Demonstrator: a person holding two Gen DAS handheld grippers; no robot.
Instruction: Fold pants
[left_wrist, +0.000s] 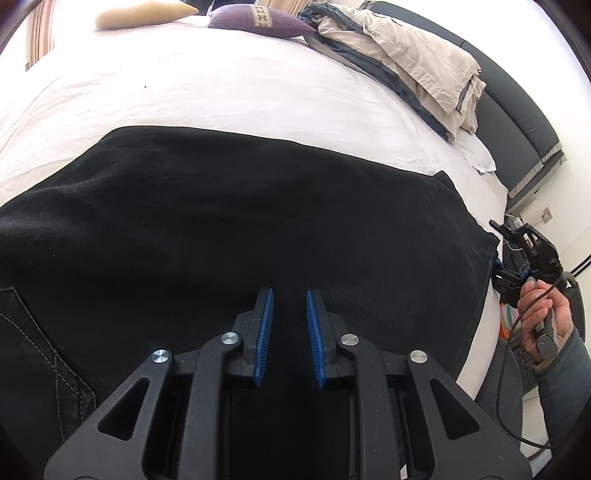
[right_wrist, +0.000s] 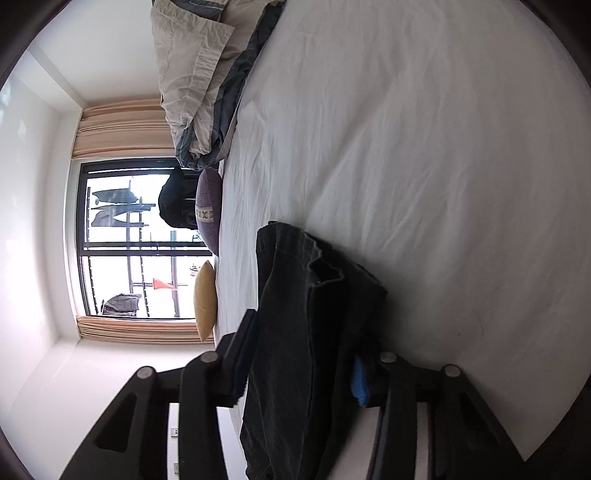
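White bedding covers the bed (left_wrist: 229, 88) in the left wrist view, where we see black pants (left_wrist: 221, 206) spread flat across the near side. Our left hand-held gripper (left_wrist: 290, 306) hovers over them, blue pads nearly pressed together, a narrow gap left, nothing visibly pinched. At the right edge, a hand (left_wrist: 543, 317) holds the right hand-held gripper (left_wrist: 498, 266) at the pants' corner. In the right wrist view, rolled sideways, we see the right hand-held gripper (right_wrist: 306, 354) with pant fabric (right_wrist: 314, 295) bunched between its fingers, pinching it. A window (right_wrist: 140, 240) lies beyond.
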